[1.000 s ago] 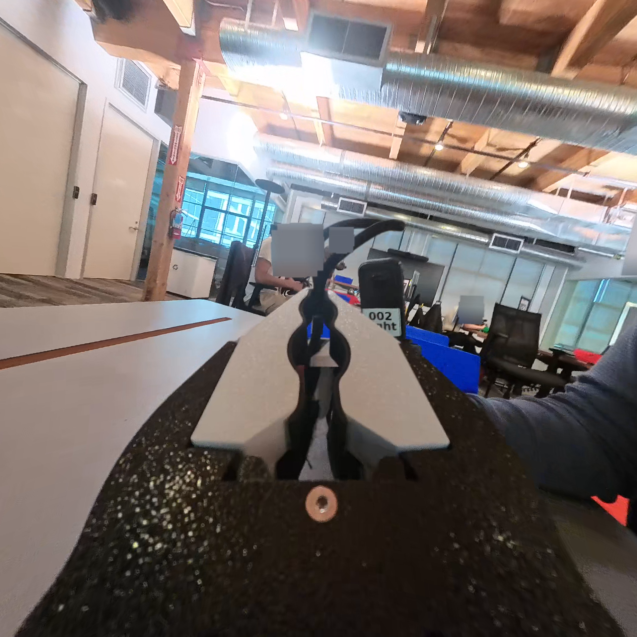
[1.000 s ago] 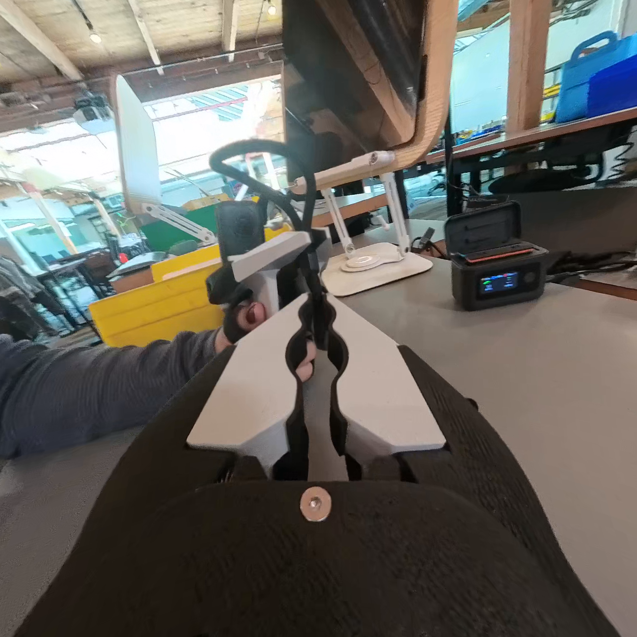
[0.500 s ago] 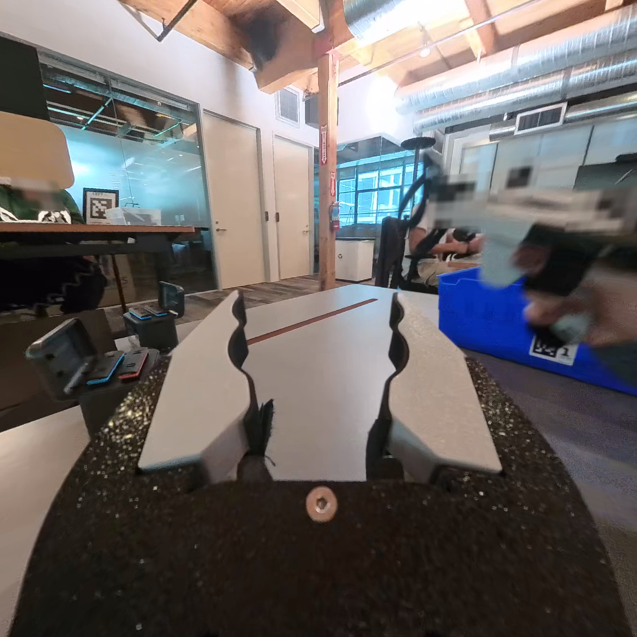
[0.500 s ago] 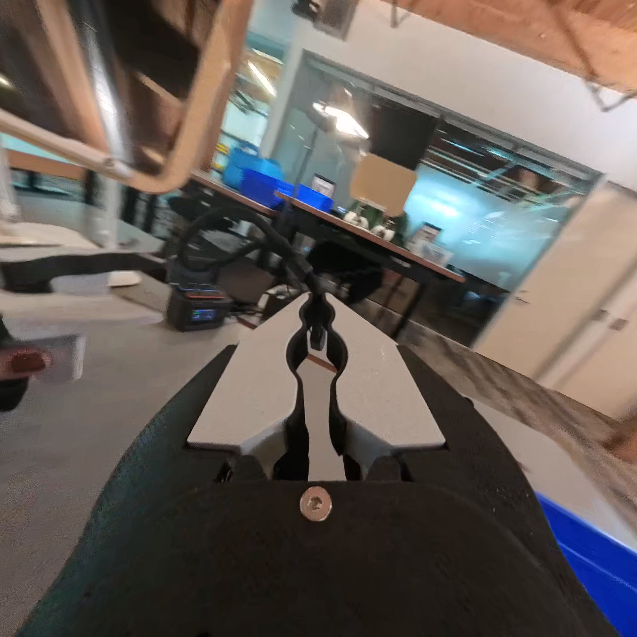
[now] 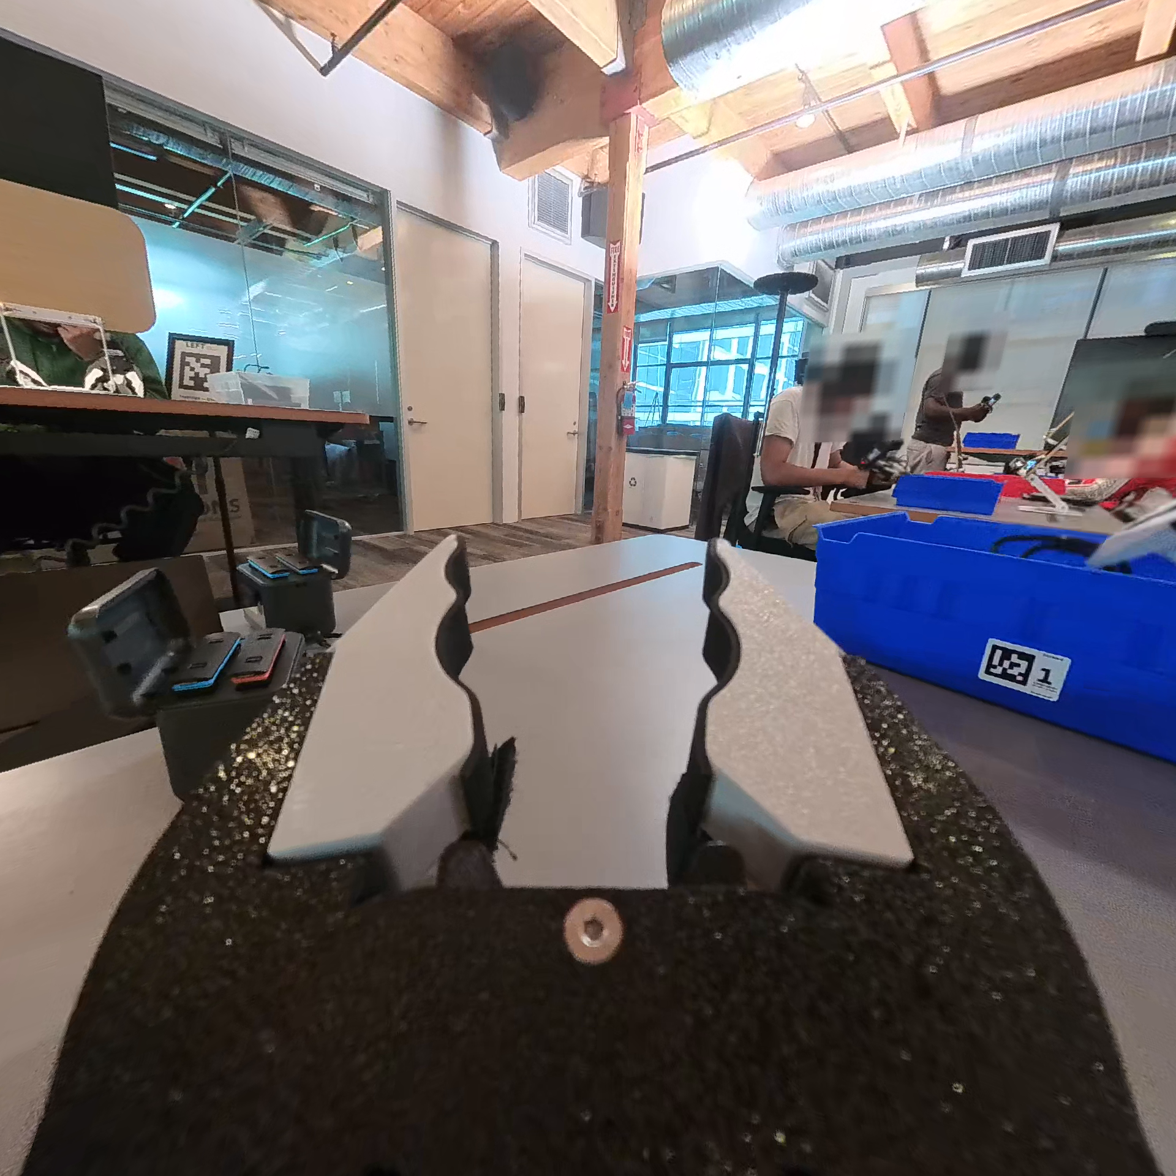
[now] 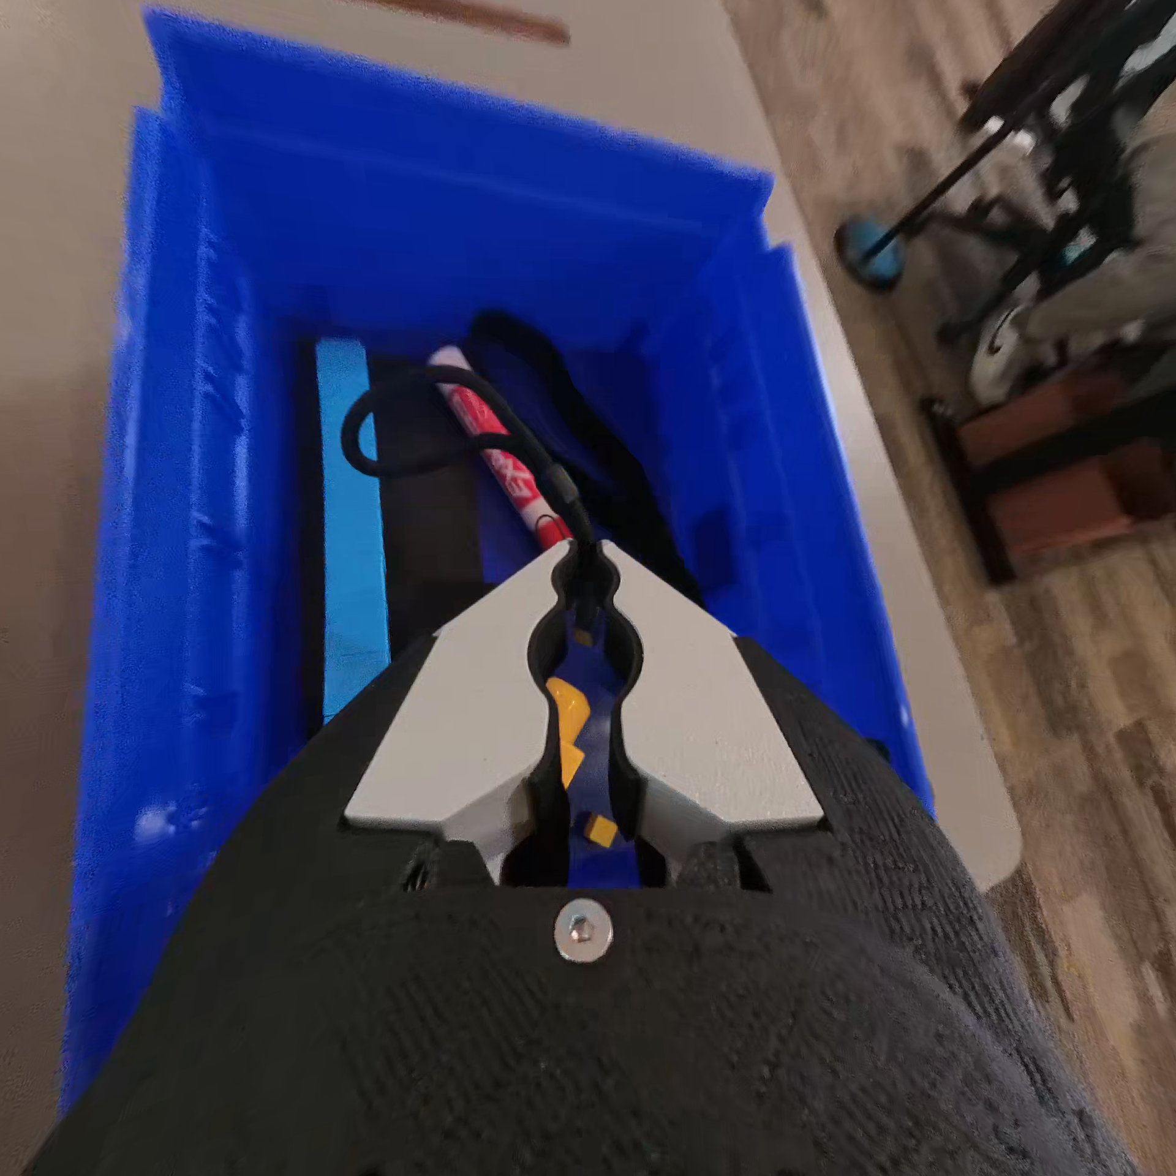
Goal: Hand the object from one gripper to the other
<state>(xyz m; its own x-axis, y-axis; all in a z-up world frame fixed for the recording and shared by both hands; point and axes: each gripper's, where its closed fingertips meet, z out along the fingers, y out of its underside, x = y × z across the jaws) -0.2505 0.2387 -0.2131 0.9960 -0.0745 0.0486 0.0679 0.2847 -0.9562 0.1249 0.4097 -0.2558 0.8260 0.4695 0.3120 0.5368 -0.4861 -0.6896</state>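
A thin black looped cord (image 6: 445, 407) is pinched at the tips of my right gripper (image 6: 585, 550), which is shut on it and points down into a blue bin (image 6: 191, 445). The loop hangs over the things inside the bin. My left gripper (image 5: 582, 560) is open and empty, held level over the grey table (image 5: 592, 668). The blue bin (image 5: 993, 611) stands to its right, and a grey finger of the right gripper (image 5: 1139, 541) shows above the bin's far right edge.
In the bin lie a red and white marker (image 6: 493, 445), a light blue strip (image 6: 353, 522), a black strap (image 6: 573, 407) and small yellow pieces (image 6: 569, 706). Two open dark charging cases (image 5: 191, 668) stand on the table at the left. People sit at desks beyond. Across from one pair of fingers to the other is roughly 40 cm. My left tips are about 45 cm from the black strap (image 6: 573, 407), my right tips only 12 cm.
One second ago both grippers pinched the cord. My left gripper has let go, opened and swung left. My right gripper has carried the cord over and tipped down into the blue bin.
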